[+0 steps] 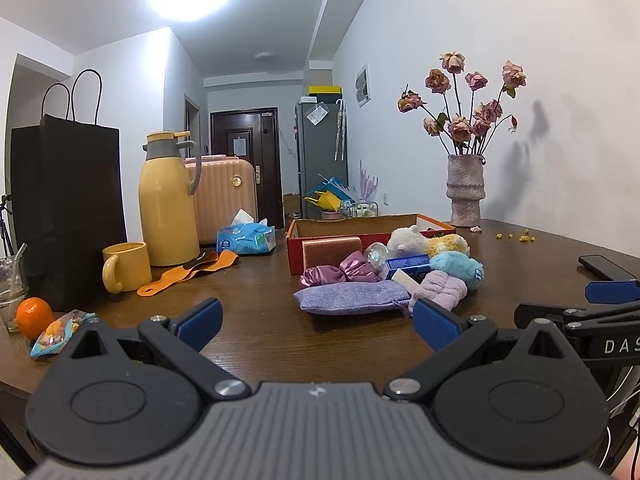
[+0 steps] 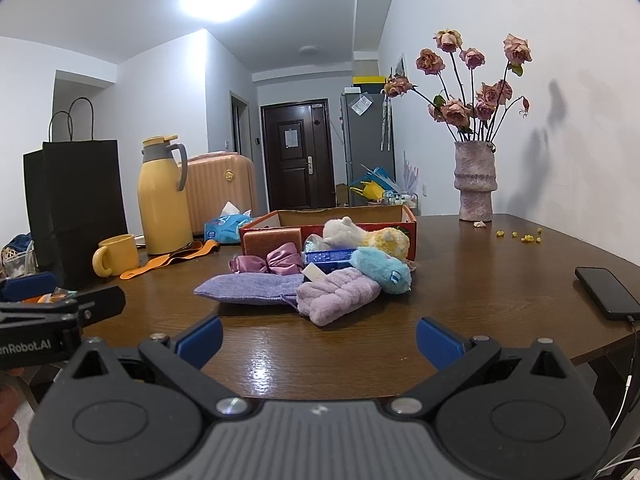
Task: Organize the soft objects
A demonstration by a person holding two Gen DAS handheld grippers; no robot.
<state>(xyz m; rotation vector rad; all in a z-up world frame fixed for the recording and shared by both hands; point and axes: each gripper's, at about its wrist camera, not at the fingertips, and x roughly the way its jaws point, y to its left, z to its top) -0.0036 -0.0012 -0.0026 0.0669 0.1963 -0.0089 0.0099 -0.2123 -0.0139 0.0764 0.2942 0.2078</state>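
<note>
- The left gripper (image 1: 316,322) sits low in the frame with its blue pads spread wide and nothing between them; the right gripper (image 2: 319,340) is just as wide open and just as empty, low centre of its own view.
- The soft things lie in a heap at mid-frame, in front of the red cardboard box (image 2: 404,216): a flat lilac fabric pouch (image 2: 248,286), a ribbed lavender towel roll (image 2: 338,294), a shiny pink satin bow (image 2: 280,260), a fuzzy blue plush (image 2: 380,268), and a white-and-yellow plush (image 2: 364,234) leaning on the box rim.
- Risk, as I judge it — the heap is mixed. A stiff blue carton (image 2: 328,258) and a crinkly clear-plastic item are wedged among the plush, so a wide bite could drag hard things along.
- The pouch is thin and lies flat on the glossy wooden table (image 2: 480,280); pads may slide over it rather than pinch it.
- The satin looks slippery, and the towel roll could unroll if lifted by one fold.
- The phone (image 2: 608,292) at the right edge and the dried-flower vase (image 2: 476,180) in the upper right stand well apart from the heap — a broad sweep is the only threat to them.
</note>
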